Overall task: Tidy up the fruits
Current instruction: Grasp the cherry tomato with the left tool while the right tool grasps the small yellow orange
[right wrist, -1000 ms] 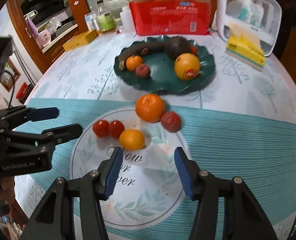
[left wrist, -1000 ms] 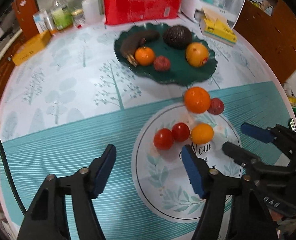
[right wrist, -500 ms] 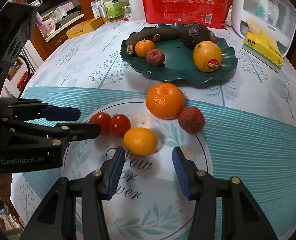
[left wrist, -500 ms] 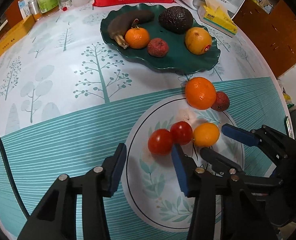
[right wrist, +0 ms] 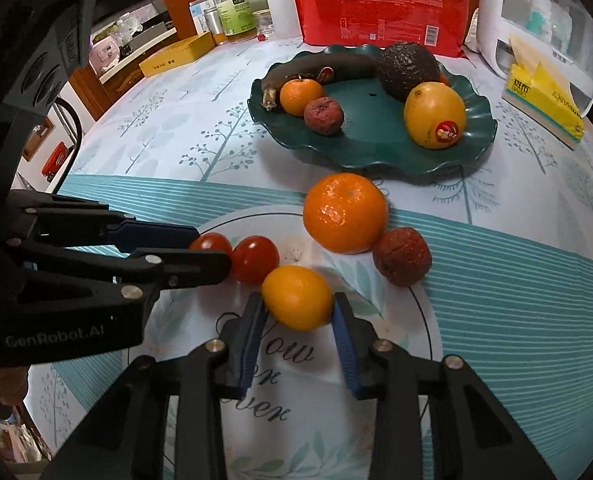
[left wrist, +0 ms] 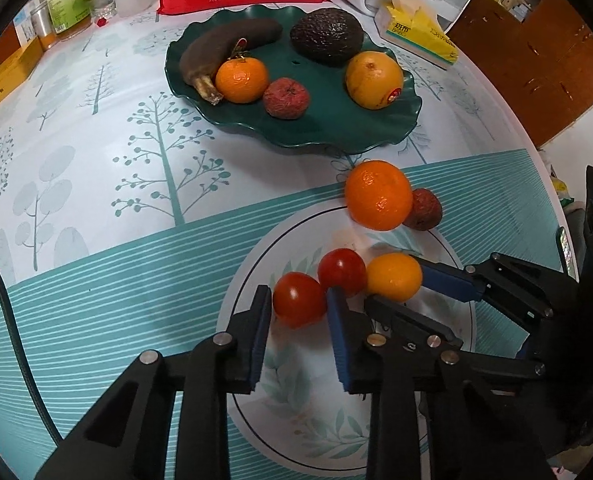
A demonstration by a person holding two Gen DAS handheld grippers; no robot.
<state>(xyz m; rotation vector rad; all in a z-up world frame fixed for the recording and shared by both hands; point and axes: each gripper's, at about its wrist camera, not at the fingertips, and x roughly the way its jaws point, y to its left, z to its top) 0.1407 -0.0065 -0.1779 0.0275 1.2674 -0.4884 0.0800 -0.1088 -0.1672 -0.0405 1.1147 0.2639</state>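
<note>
- Red tomato (left wrist: 298, 299) sits pinched in my left gripper (left wrist: 298, 312); its jaws have just been closing and both blue pads now press its sides.
- It is round, so I can read no long axis on it. It rests on the white round print of the desk (left wrist: 96, 184) cloth, touching a second tomato (left wrist: 342, 271) beside it.
- My right gripper (right wrist: 298, 312) has just been closing too, and pinches the small orange (right wrist: 297, 297); this one is slightly oval, long axis running across from pad to pad.
- That orange touches the second tomato, all three fruits in a row.
- Both grippers point steeply down at the desk, the right one crossing in from the side in my left view.
- Beyond them a big orange (right wrist: 345, 212) lies touching a wrinkled dark red fruit (right wrist: 402, 257), near the edge of the green plate (right wrist: 376, 148).
- On the plate: a brown banana (left wrist: 224, 50), long axis across the far rim with its stem toward me, an avocado (left wrist: 326, 36), a mandarin (left wrist: 241, 80), another red fruit (left wrist: 286, 97) and a yellow citrus (left wrist: 373, 80).
</note>
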